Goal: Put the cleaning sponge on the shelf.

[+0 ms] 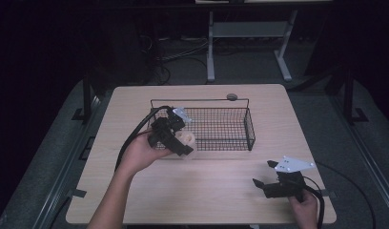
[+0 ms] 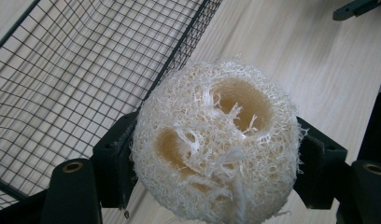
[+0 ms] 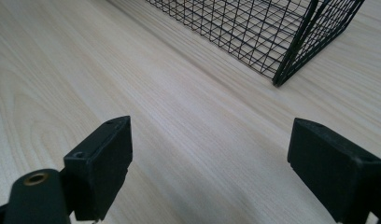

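Observation:
A round pale loofah sponge [image 2: 216, 144] with two hollows sits clamped between the jaws of my left gripper [image 2: 216, 168]. In the high view the loofah [image 1: 187, 139] hangs over the front left corner of the black wire basket [image 1: 250, 129], held by my left gripper [image 1: 183, 143]. The basket's mesh floor [image 2: 62, 70] lies up and left of the sponge in the left gripper view. My right gripper [image 1: 264, 174] rests low at the table's front right, open, with bare wood between its jaws [image 3: 209, 168]. The basket's corner [image 3: 291, 51] stands ahead of it.
The light wooden table [image 1: 207, 191] carries the basket in the middle toward the back. A small round grey disc [image 1: 231, 97] lies behind the basket. Black cables trail from both grippers. Desk legs and dark floor lie beyond the table's far edge.

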